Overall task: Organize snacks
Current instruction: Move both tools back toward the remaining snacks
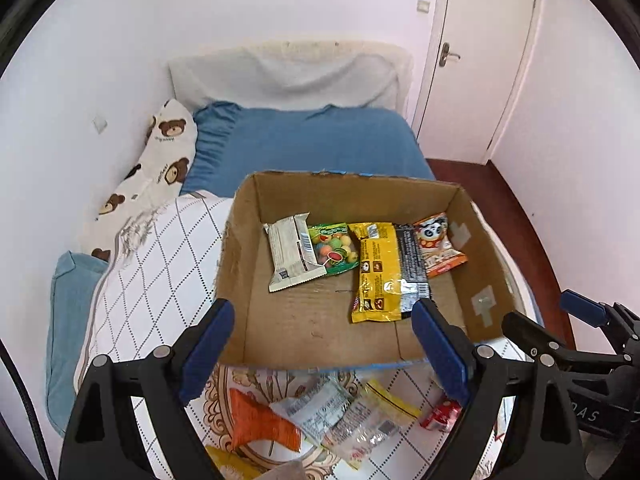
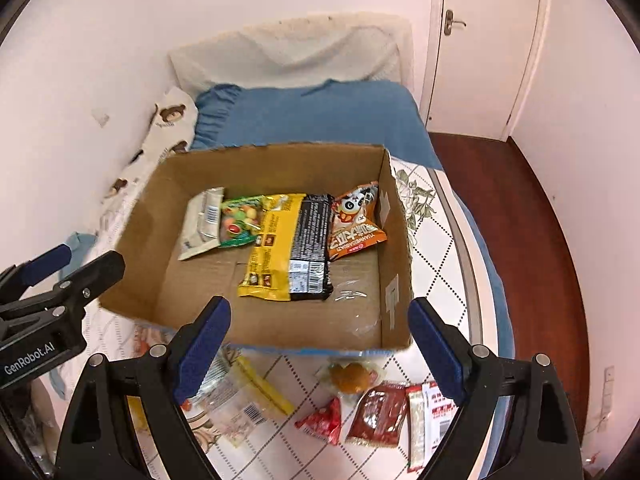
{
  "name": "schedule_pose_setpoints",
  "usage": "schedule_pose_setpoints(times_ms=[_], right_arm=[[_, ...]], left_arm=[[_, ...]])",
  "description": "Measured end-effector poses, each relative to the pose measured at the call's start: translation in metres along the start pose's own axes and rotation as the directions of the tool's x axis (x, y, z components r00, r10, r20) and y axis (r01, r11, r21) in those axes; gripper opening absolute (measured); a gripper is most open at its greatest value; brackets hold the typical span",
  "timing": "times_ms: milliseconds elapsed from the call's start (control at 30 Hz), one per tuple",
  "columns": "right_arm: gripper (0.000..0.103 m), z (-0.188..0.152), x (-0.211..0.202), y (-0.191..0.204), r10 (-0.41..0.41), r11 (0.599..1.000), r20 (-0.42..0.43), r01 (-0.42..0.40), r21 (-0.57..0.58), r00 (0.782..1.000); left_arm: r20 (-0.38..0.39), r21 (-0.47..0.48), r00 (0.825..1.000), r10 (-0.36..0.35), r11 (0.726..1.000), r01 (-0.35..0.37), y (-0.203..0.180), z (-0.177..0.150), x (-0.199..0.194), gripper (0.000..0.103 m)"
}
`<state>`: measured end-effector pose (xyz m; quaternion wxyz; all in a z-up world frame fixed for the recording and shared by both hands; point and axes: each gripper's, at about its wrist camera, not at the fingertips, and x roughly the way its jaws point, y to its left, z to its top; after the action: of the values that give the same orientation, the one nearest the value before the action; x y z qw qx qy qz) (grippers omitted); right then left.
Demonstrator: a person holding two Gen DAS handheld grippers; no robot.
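Note:
An open cardboard box (image 1: 236, 256) (image 2: 148, 216) sits on the bed. Inside lie a white packet (image 1: 290, 254), a green candy bag (image 1: 334, 246), a yellow packet (image 1: 378, 272) (image 2: 270, 244), a black packet (image 2: 312, 244) and an orange panda packet (image 1: 438, 244) (image 2: 356, 220). Loose snacks lie in front of the box: an orange packet (image 1: 260, 420), clear packets (image 1: 352, 416), red packets (image 2: 378, 414) and a round pastry (image 2: 352, 376). My left gripper (image 1: 324, 352) is open and empty above the near box edge. My right gripper (image 2: 320, 348) is open and empty there too.
The bed has a quilted white cover (image 1: 152, 280), a blue sheet (image 1: 312, 140) and a bear-print pillow (image 1: 160, 160). A closed door (image 1: 476, 60) and red-brown floor (image 2: 520, 220) lie to the right. Each gripper shows in the other's view, the right one (image 1: 580, 320) and the left one (image 2: 60, 276).

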<state>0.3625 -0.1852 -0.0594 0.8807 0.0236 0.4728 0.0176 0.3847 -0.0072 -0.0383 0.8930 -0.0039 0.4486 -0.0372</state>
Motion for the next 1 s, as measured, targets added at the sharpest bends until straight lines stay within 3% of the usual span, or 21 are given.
schedule_pose_setpoints(times_ms=[300, 600, 667, 900, 1000], right_arm=[[0.092, -0.024, -0.056, -0.001, 0.029, 0.999, 0.091, -0.031, 0.015, 0.995], [0.092, -0.045, -0.078, -0.001, 0.086, 0.993, 0.113, -0.094, 0.065, 0.99], [0.092, -0.052, -0.071, -0.008, 0.092, 0.989, 0.087, -0.101, 0.104, 0.992], [0.092, -0.087, -0.009, -0.037, 0.116, 0.969, -0.077, -0.096, 0.228, 0.99], [0.092, -0.107, 0.023, -0.042, 0.211, 0.941, -0.15, -0.159, 0.299, 0.966]], left_arm=[[0.062, -0.016, 0.998, -0.009, 1.0, 0.01, -0.002, -0.017, -0.047, 0.091], [0.027, -0.08, 0.999, -0.046, 0.996, 0.048, 0.003, -0.034, -0.054, 0.092], [0.013, -0.094, 0.999, -0.037, 0.995, 0.038, 0.007, -0.043, -0.049, 0.102], [-0.124, -0.173, 0.992, 0.015, 0.984, -0.036, 0.04, -0.087, -0.012, 0.102], [-0.199, -0.207, 0.978, 0.059, 0.973, -0.1, 0.062, -0.114, 0.004, 0.102]])
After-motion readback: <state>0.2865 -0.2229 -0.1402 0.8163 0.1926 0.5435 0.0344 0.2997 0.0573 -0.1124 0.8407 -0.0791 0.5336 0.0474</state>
